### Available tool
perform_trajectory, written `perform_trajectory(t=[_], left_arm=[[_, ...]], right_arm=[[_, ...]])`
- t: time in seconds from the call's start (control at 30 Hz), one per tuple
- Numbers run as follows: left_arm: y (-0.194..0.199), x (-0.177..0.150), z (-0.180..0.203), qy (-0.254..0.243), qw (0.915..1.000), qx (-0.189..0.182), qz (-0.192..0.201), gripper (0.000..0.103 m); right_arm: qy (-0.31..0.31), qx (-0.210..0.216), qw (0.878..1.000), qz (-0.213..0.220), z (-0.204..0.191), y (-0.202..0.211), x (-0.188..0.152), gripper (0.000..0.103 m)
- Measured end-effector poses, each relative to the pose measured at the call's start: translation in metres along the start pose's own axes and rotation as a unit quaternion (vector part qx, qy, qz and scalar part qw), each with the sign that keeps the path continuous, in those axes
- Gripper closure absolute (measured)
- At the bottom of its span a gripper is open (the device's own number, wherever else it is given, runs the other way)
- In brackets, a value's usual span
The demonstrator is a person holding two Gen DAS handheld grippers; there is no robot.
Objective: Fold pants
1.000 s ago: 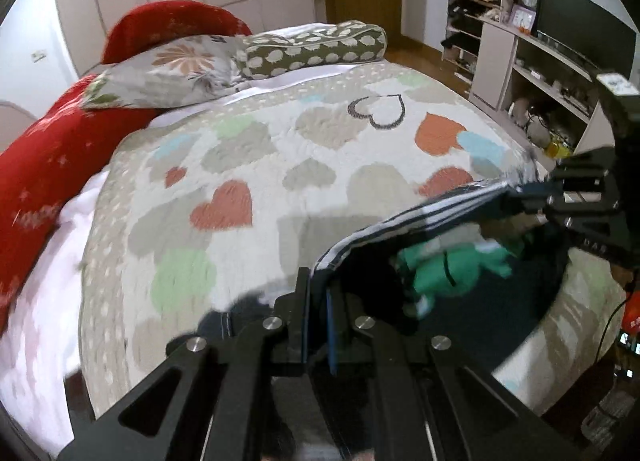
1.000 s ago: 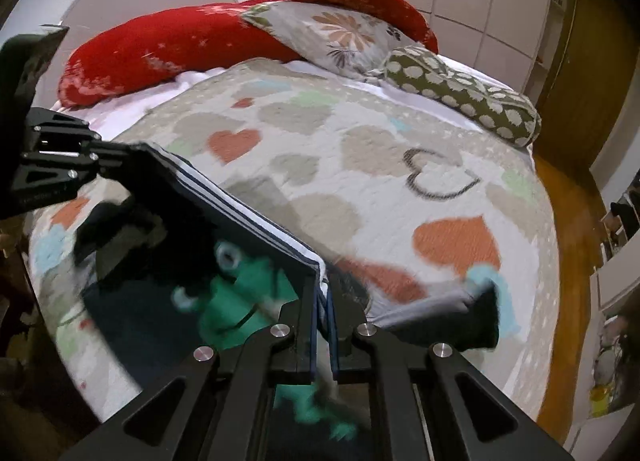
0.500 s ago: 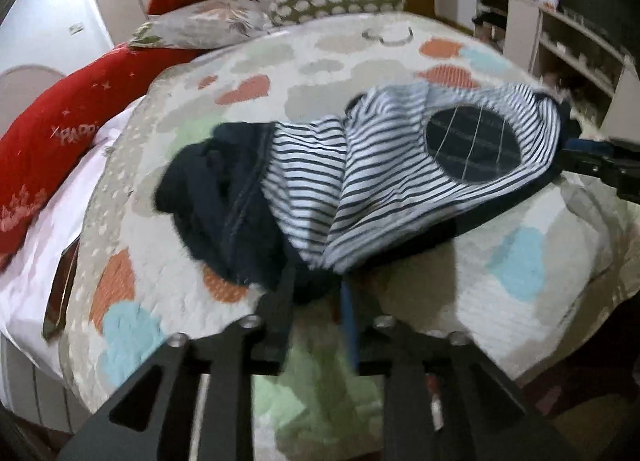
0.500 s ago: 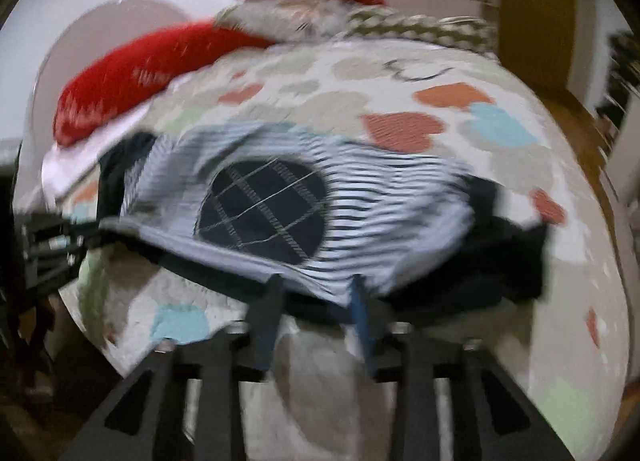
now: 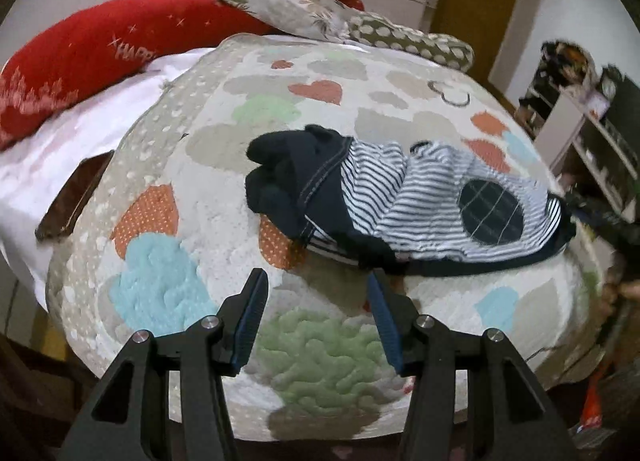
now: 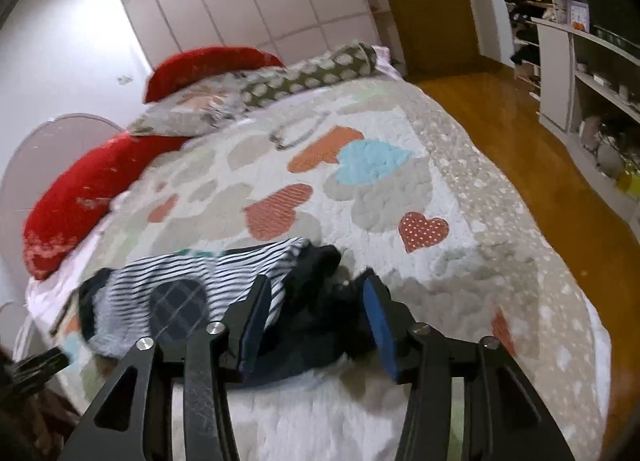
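Note:
The pants (image 5: 404, 205) lie crumpled on the heart-patterned quilt (image 5: 192, 197). They are dark navy with a navy-and-white striped lining turned out and a dark checked oval patch. My left gripper (image 5: 316, 293) is open and empty, just short of their near edge. In the right wrist view the pants (image 6: 188, 293) lie at lower left, and my right gripper (image 6: 316, 301) is open with dark cloth lying between its fingers, not pinched. The right gripper shows blurred at the right edge of the left wrist view (image 5: 600, 217).
Red pillows (image 5: 100, 57), a floral pillow (image 5: 296, 9) and a spotted bolster (image 5: 416, 45) lie at the head of the bed. A dark flat object (image 5: 74, 197) lies on the white sheet at left. White shelving (image 6: 592, 73) and wooden floor (image 6: 532, 165) are right of the bed.
Both grippers held the pants up, laid them on the quilt, then opened and let go. The left gripper has drawn back from the cloth.

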State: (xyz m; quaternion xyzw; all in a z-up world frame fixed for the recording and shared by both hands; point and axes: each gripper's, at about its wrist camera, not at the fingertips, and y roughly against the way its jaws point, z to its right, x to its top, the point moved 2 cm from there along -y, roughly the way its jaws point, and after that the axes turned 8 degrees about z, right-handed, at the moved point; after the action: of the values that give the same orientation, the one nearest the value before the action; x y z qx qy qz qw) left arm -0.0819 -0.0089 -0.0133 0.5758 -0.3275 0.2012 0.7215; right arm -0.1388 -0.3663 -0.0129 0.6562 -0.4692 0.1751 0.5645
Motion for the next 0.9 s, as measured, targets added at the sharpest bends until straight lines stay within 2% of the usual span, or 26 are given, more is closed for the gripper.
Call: perform_trajectory(t=[0.1, 0.13, 0.2, 0.23, 0.27, 0.33, 0.43, 0.57, 0.63, 0.67, 0.7, 0.73, 0.8, 0.87, 0.9], left_arm=[[0.001, 0.0, -0.002, 0.012, 0.9999, -0.004, -0.001, 0.051], [0.0, -0.001, -0.002, 0.017, 0.9998, -0.006, -0.005, 0.051], [-0.002, -0.001, -0.003, 0.024, 0.9996, -0.011, -0.009, 0.051], [-0.002, -0.002, -0.003, 0.026, 0.9995, -0.015, -0.01, 0.051], [-0.002, -0.003, -0.003, 0.028, 0.9994, -0.018, -0.011, 0.051], [-0.001, -0.003, -0.002, 0.027, 0.9994, -0.017, -0.011, 0.051], [-0.001, -0.003, -0.001, 0.03, 0.9993, -0.021, -0.01, 0.051], [-0.001, -0.005, 0.001, 0.026, 0.9994, -0.022, -0.01, 0.051], [-0.003, -0.005, 0.002, 0.029, 0.9992, -0.023, -0.015, 0.051], [-0.005, -0.006, 0.001, 0.034, 0.9988, -0.028, -0.019, 0.051], [-0.006, -0.006, 0.002, 0.038, 0.9985, -0.031, -0.023, 0.051], [-0.009, -0.007, 0.002, 0.044, 0.9981, -0.034, -0.028, 0.051], [-0.012, -0.007, 0.002, 0.052, 0.9972, -0.042, -0.032, 0.051], [-0.013, -0.008, 0.005, 0.055, 0.9967, -0.049, -0.035, 0.051], [-0.012, -0.008, 0.007, 0.052, 0.9968, -0.05, -0.033, 0.051]], right_arm=[[0.004, -0.007, 1.0, 0.003, -0.009, -0.021, 0.002, 0.049], [0.011, -0.009, 1.0, 0.003, -0.011, -0.026, 0.002, 0.045], [0.038, -0.017, 0.999, -0.021, -0.019, -0.042, 0.0, 0.045], [0.044, -0.017, 0.998, -0.038, -0.02, -0.049, -0.002, 0.052], [0.048, -0.012, 0.997, -0.05, -0.021, -0.053, -0.002, 0.076], [0.057, -0.005, 0.997, -0.05, -0.023, -0.048, 0.002, 0.082], [0.05, 0.012, 0.999, -0.018, -0.024, -0.021, 0.012, 0.096], [0.029, -0.006, 0.999, 0.019, -0.009, 0.018, 0.011, 0.097], [0.03, -0.046, 0.998, 0.025, 0.002, 0.029, 0.006, 0.097], [0.04, -0.088, 0.995, 0.023, 0.01, 0.032, 0.002, 0.097], [0.041, -0.115, 0.992, 0.026, 0.018, 0.036, 0.0, 0.095], [0.033, -0.105, 0.993, 0.033, 0.02, 0.04, 0.001, 0.095], [0.001, -0.041, 0.998, 0.038, 0.024, 0.044, 0.01, 0.087], [0.0, -0.002, 1.0, 0.028, 0.018, 0.037, 0.022, 0.043], [0.006, 0.015, 1.0, 0.017, 0.013, 0.028, 0.027, 0.037]])
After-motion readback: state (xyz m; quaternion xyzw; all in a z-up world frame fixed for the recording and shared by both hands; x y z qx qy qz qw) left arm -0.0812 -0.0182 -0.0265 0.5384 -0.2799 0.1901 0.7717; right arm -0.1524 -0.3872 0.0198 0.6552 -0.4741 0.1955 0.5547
